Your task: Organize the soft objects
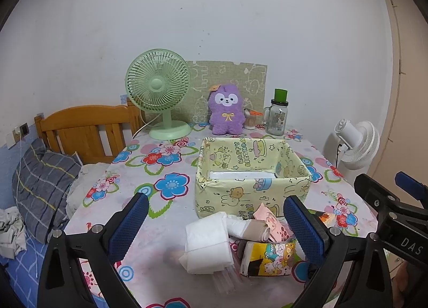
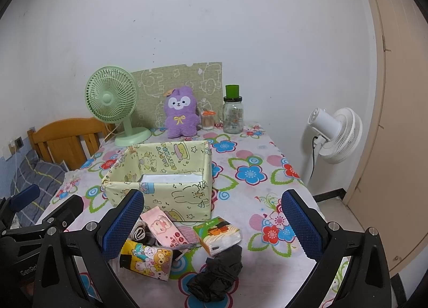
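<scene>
Evidently pre-grasp: left claw (image 1: 216,227) wide, empty, straddling white tissue pack (image 1: 207,243); right claw (image 2: 214,227) wide, empty, over green tissue pack (image 2: 217,235) and black bag (image 2: 215,276). Soft items heaped on tabletop (image 2: 267,147) before empty yellow box (image 2: 160,190), likely destination.

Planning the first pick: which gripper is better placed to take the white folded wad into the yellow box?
Left. The white folded wad lies between the open left gripper fingers, the yellow box straight ahead. The open right gripper frames the green tissue pack and black bag instead.
</scene>
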The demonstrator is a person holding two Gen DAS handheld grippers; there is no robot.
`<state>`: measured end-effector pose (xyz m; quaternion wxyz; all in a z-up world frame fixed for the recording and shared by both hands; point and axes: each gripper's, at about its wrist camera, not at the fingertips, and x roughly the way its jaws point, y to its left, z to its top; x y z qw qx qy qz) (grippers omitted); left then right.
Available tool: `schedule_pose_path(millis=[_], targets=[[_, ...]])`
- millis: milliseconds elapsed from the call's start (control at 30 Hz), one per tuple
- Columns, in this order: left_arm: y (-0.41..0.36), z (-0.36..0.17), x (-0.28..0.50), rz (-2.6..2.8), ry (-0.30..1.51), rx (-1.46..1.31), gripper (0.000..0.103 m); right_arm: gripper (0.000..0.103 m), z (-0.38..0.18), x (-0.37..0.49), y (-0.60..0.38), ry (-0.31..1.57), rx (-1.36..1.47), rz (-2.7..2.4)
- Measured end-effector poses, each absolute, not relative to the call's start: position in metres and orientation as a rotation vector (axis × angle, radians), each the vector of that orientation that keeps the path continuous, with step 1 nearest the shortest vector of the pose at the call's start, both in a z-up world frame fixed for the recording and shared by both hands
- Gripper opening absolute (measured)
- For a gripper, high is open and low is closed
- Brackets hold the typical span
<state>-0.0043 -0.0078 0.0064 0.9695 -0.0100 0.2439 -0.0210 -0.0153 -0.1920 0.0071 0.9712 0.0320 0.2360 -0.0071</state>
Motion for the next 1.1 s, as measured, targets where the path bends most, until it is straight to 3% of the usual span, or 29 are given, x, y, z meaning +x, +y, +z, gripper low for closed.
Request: schedule_pose_path(millis=[1100], targets=[[-0.0115, 0.0006, -0.0021, -0.062, 0.497, -0.019, 0.099, 0.103, 0.0025, -0.0121, -0.1955, 0.485, 0.077, -0.017]])
